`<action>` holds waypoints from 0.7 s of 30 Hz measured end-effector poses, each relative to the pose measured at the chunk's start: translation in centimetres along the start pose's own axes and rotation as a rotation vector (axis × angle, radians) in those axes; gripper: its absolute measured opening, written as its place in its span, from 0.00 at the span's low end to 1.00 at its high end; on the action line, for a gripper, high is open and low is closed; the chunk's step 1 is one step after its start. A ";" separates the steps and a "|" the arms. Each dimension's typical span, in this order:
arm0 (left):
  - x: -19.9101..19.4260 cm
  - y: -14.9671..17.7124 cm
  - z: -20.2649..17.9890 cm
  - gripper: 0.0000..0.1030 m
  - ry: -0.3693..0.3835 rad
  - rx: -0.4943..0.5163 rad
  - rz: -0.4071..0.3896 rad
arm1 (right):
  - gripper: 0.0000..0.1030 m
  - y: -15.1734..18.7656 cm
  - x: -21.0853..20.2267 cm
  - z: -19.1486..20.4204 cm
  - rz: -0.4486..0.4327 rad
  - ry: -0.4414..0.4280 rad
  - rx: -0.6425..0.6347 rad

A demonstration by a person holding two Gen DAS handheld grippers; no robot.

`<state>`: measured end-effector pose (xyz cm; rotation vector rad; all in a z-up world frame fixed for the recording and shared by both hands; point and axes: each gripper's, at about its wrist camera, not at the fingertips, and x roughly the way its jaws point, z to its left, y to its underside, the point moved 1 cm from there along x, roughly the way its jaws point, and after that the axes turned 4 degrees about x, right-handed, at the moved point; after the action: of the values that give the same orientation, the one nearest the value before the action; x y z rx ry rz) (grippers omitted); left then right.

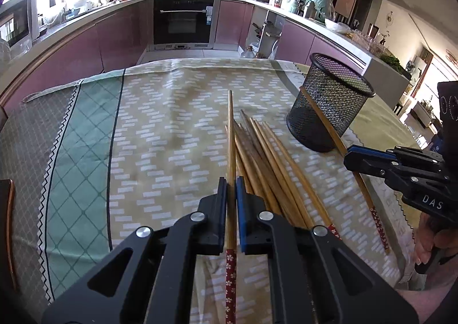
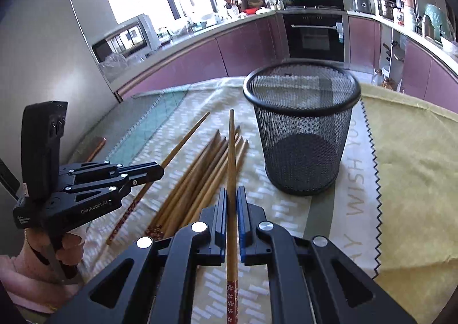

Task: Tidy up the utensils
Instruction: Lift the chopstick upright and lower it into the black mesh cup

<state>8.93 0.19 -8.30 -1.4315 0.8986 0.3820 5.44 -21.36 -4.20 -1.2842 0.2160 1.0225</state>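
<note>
Each gripper grasps one chopstick: the left gripper (image 1: pixel 231 189) and the right gripper (image 2: pixel 232 198). The mesh holder (image 2: pixel 302 126) stands upright just beside the chopstick pile (image 1: pixel 263 158)

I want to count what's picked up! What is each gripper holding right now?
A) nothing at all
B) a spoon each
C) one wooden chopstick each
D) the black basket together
C: the left gripper pinches one wooden chopstick with a red flowered end, and the right gripper pinches another.
</note>
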 end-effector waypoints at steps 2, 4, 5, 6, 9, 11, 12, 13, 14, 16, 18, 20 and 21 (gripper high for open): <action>-1.2 -0.5 -0.1 0.07 0.031 0.002 -0.027 | 0.06 -0.3 -1.2 -0.1 -0.038 -0.025 -0.001; -2.4 -1.1 -0.3 0.07 0.061 0.007 -0.057 | 0.06 -0.5 -2.3 -0.1 -0.074 -0.039 -0.002; -3.0 -1.4 -0.4 0.07 0.076 0.010 -0.073 | 0.06 -0.8 -2.7 -0.1 -0.088 -0.047 0.000; -3.6 -1.7 -0.6 0.07 0.090 0.012 -0.089 | 0.06 -1.1 -3.1 0.1 -0.101 -0.056 0.002; -5.4 -2.6 -0.9 0.07 0.148 0.011 -0.131 | 0.06 -1.7 -4.4 0.0 -0.145 -0.072 -0.002; -6.6 -3.2 -1.1 0.07 0.173 0.015 -0.160 | 0.06 -2.1 -5.2 0.1 -0.173 -0.081 -0.004; -7.2 -3.5 -1.2 0.07 0.182 0.018 -0.176 | 0.06 -2.4 -5.6 0.1 -0.187 -0.086 -0.003; -7.8 -3.7 -1.2 0.07 0.193 0.020 -0.191 | 0.06 -2.7 -6.0 0.0 -0.202 -0.090 -0.003; -8.4 -3.9 -1.3 0.07 0.200 0.021 -0.204 | 0.06 -3.0 -6.5 0.0 -0.217 -0.091 -0.005; -9.5 -4.7 -1.6 0.07 0.208 0.024 -0.240 | 0.06 -3.6 -7.3 0.0 -0.246 -0.095 -0.012; -9.9 -5.5 -1.7 0.07 0.218 0.027 -0.273 | 0.06 -4.3 -8.0 0.0 -0.276 -0.096 -0.018; -10.4 -6.7 -2.1 0.07 0.238 0.022 -0.307 | 0.06 -5.3 -8.6 -0.1 -0.296 -0.093 -0.028; -10.6 -7.1 -2.2 0.07 0.248 0.022 -0.323 | 0.06 -5.9 -8.9 -0.1 -0.306 -0.090 -0.029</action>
<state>6.68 0.01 4.45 -1.5952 0.8453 -0.0489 4.67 -25.60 5.57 -1.2490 -0.0633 0.8205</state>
